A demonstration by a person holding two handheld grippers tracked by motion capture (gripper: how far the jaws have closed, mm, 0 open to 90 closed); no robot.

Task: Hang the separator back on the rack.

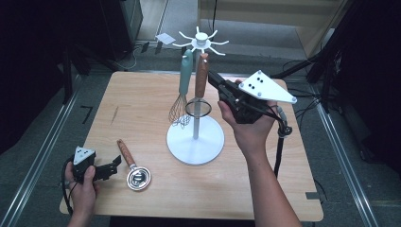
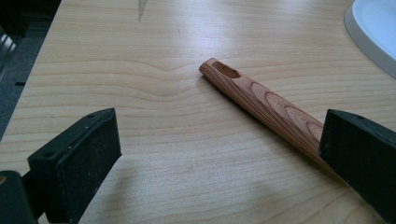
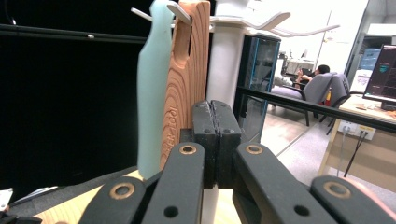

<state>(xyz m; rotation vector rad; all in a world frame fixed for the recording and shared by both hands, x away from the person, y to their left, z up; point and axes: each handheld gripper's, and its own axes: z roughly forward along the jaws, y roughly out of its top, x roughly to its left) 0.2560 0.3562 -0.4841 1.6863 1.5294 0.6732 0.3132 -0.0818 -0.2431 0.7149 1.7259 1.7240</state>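
**Two utensils hang on a white rack; a third lies on the table**

A wooden table (image 1: 142, 104) seen from above. Right of its centre stands a white rack (image 1: 195, 137) with a round base, a thin pole and a crown of curved hooks at the top. Two utensils hang from the hooks side by side: a whisk (image 1: 183, 87) with a pale green handle on the left, and a wood-handled tool (image 1: 201, 78) with a wire ring at its lower end on the right.

The right gripper (image 1: 213, 80) is held up at the right of the rack, its tip just beside the wooden handle. Its jaws are pressed together with nothing between them. Whether the tip touches the handle cannot be told.

The left gripper (image 1: 115, 163) rests low at the near left corner of the table, pointing right. Its jaws are spread wide, with nothing held. Just beside its tip lies a strainer (image 1: 132, 165) with a wooden handle and a small metal bowl; the handle points to the far left and crosses in front of one jaw.
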